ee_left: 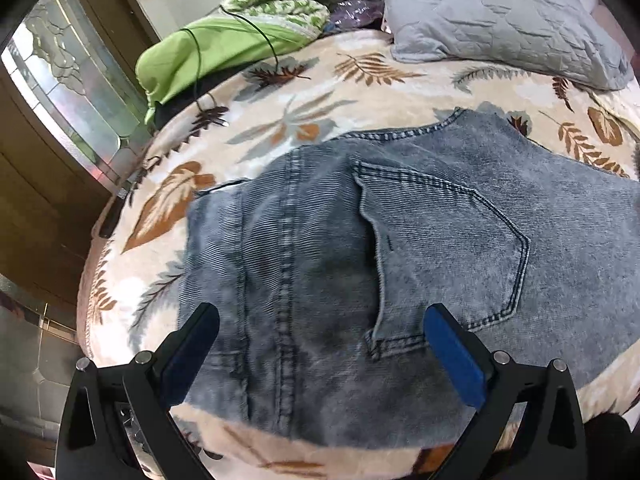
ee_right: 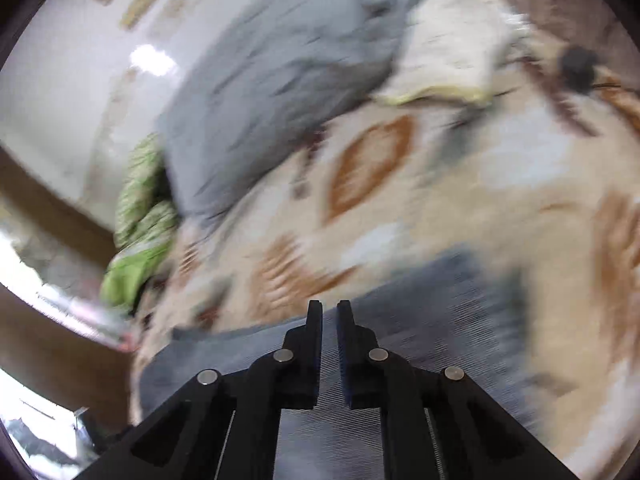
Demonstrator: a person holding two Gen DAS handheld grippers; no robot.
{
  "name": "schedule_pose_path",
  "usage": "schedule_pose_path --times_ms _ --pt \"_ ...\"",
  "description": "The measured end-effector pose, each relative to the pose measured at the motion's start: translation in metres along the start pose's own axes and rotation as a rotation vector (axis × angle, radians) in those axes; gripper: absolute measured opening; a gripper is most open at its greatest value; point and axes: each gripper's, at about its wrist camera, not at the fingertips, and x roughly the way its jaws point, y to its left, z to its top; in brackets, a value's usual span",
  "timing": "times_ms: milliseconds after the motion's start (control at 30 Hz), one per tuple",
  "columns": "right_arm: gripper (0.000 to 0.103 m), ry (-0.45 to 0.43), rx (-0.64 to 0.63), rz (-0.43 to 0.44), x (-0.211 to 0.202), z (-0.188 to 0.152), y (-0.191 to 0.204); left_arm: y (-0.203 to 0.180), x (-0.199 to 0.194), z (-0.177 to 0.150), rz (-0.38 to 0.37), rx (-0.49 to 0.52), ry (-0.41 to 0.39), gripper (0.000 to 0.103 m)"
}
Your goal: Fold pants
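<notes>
Grey-blue jeans lie folded on the leaf-patterned bed, back pocket facing up. My left gripper is open, its blue-padded fingers spread wide just above the near part of the jeans, holding nothing. In the blurred right wrist view the jeans lie under and ahead of my right gripper, whose jaws stand almost closed with a narrow gap; I see no cloth between them.
The leaf-patterned blanket covers the bed. A grey pillow lies at the far right, a green bundle with a black cable at the far left. A wooden glazed door stands left of the bed.
</notes>
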Motion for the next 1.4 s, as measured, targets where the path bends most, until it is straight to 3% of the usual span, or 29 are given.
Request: schedule_pose_path --times_ms 100,267,400,433,500,533,633,733,867,1033,1200,1300,1400 --pt "0.01 0.129 -0.084 0.125 0.049 -0.025 0.066 -0.001 -0.013 -0.006 -0.031 0.031 -0.017 0.103" --pt "0.01 0.267 -0.18 0.226 0.123 -0.057 0.153 -0.019 -0.023 -0.016 -0.118 0.111 -0.033 0.103" --pt "0.01 0.371 -0.147 0.218 0.196 -0.066 0.188 -0.032 -0.004 -0.021 -0.132 0.175 0.018 0.102" --pt "0.01 0.401 -0.134 0.169 0.218 -0.069 0.191 -0.035 0.004 -0.023 -0.136 0.194 0.044 0.102" --pt "0.006 0.373 -0.114 0.034 0.24 -0.065 0.185 -0.029 0.012 -0.022 -0.162 0.178 0.06 0.102" --pt "0.005 0.349 -0.091 0.055 0.24 -0.064 0.182 -0.022 0.012 -0.02 -0.172 0.153 0.067 0.102" --pt "0.007 0.214 -0.087 -0.024 0.211 -0.057 0.176 -0.007 0.0 -0.018 -0.168 0.15 0.013 0.102" --pt "0.007 0.123 -0.092 0.021 0.153 -0.063 0.159 0.006 -0.007 -0.018 -0.198 0.103 -0.01 0.102" --pt "0.007 0.05 -0.083 -0.024 0.067 -0.082 0.117 0.004 -0.022 -0.017 -0.243 0.06 -0.051 0.102" --pt "0.008 -0.097 0.087 -0.117 -0.069 -0.112 0.009 -0.029 -0.053 -0.018 -0.306 0.128 -0.113 0.102" --pt "0.013 -0.204 0.286 -0.1 -0.148 -0.138 -0.068 -0.065 -0.071 -0.021 -0.351 0.194 -0.116 0.102" --pt "0.024 -0.21 0.366 -0.053 -0.156 -0.142 -0.086 -0.077 -0.072 -0.02 -0.356 0.226 -0.114 0.102" --pt "0.057 -0.218 0.386 -0.039 -0.153 -0.139 -0.093 -0.078 -0.071 -0.02 -0.336 0.233 -0.106 0.102"
